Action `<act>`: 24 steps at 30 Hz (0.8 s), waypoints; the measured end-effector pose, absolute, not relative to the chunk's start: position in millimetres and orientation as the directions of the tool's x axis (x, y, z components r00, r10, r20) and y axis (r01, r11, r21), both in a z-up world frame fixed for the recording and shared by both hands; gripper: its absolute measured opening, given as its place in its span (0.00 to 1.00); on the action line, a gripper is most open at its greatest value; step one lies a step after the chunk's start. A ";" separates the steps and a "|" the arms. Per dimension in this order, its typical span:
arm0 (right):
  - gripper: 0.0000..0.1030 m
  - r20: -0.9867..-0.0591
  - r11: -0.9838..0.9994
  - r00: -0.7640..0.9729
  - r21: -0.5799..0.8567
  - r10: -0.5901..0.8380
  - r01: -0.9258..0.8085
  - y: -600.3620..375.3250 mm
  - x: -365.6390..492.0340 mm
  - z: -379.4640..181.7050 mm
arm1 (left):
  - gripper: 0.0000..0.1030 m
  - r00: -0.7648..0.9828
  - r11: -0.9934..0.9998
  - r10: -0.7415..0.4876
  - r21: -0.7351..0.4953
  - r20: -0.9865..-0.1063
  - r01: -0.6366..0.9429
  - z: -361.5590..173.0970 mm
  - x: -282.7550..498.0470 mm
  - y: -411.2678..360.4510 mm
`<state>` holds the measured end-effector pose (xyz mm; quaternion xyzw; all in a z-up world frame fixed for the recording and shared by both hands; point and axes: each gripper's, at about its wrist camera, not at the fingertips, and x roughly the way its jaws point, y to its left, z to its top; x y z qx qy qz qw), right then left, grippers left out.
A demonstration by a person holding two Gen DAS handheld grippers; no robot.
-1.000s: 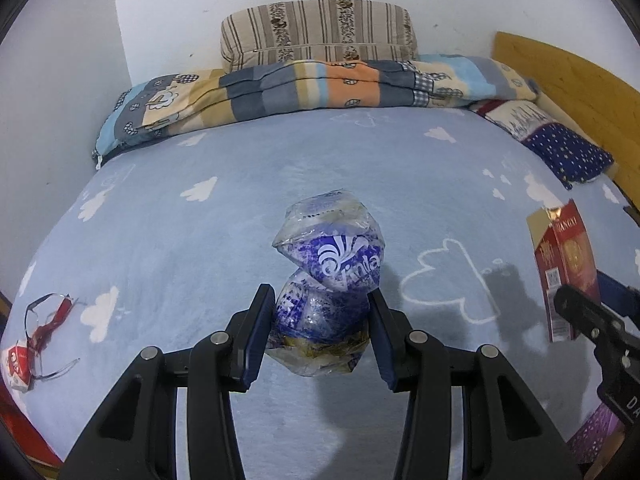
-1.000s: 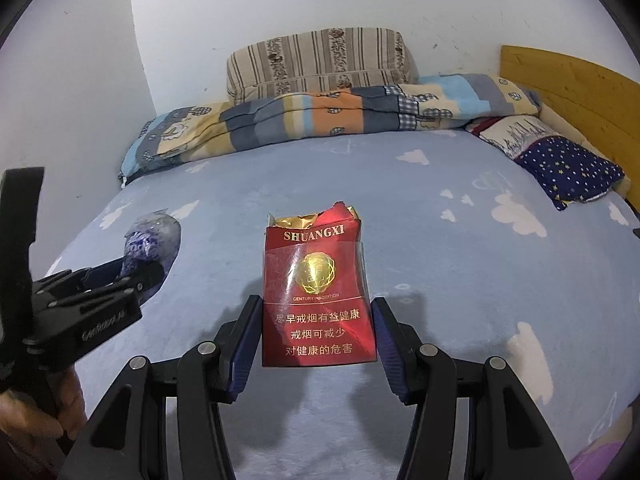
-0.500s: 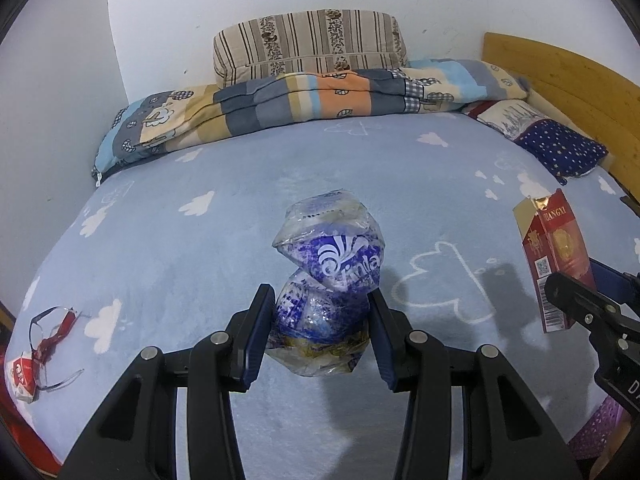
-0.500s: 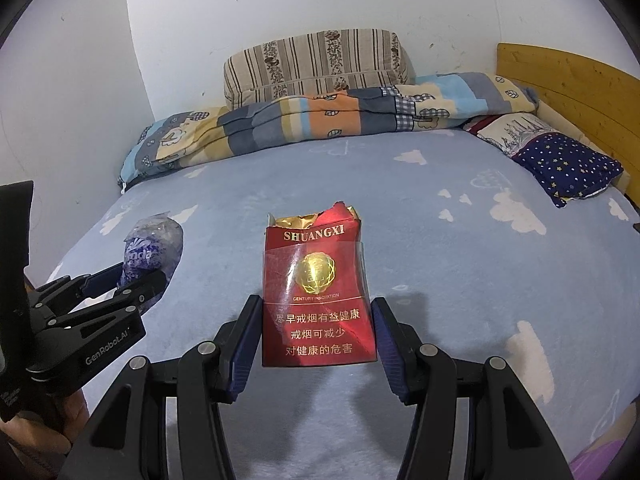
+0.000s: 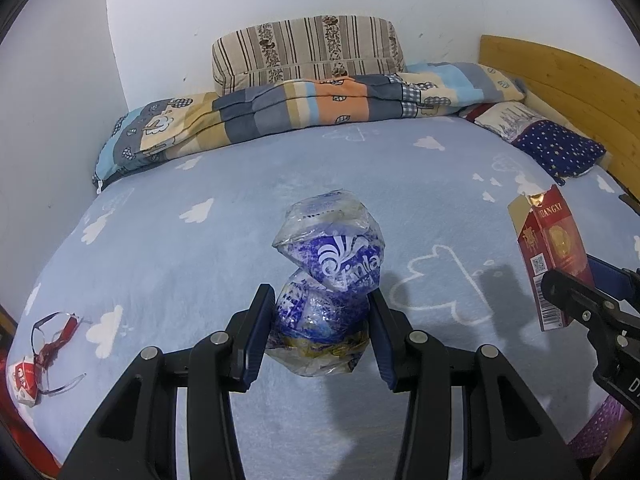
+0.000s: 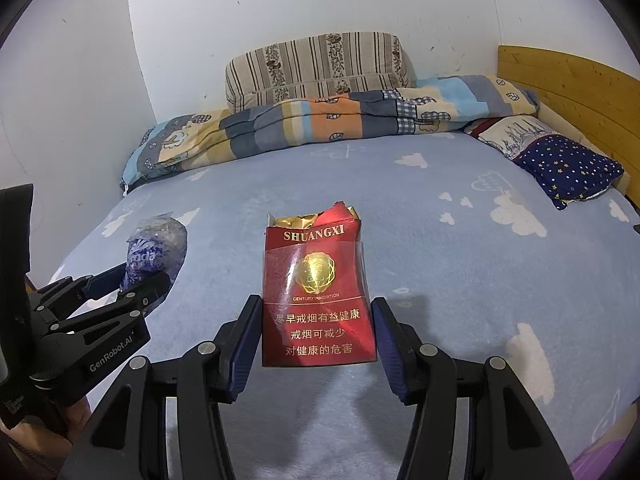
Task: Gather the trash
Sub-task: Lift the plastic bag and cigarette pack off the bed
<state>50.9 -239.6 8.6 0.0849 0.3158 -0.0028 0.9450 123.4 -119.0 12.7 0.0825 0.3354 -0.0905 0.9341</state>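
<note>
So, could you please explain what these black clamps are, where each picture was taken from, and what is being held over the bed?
There is no robot here: a person holds a two-finger gripper in each hand, and each gripper carries a wide-angle camera looking along its fingers. So one picture is the left hand's view, the other the right hand's. The left gripper is shut on a crumpled plastic wrapper printed blue and white. The right gripper is shut on a torn-open red cigarette pack. Each gripper also shows at the edge of the other's view. Below them is a bed with a blue cloud-print sheet, a folded quilt and pillows. A scrap of red-and-white wrapping lies near the bed's left edge.
</note>
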 end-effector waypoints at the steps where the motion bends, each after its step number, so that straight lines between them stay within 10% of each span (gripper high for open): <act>1: 0.56 -0.596 0.985 0.802 0.160 0.048 0.059 -239.7 50.7 8.8 | 0.43 0.761 0.970 -0.114 0.095 -0.639 0.225 13.5 123.3 -118.9; 24: 0.56 -0.550 0.978 0.833 0.196 0.054 0.066 -239.0 40.3 20.4 | 0.43 0.782 0.954 -0.202 0.061 -0.589 0.292 29.4 108.2 -119.9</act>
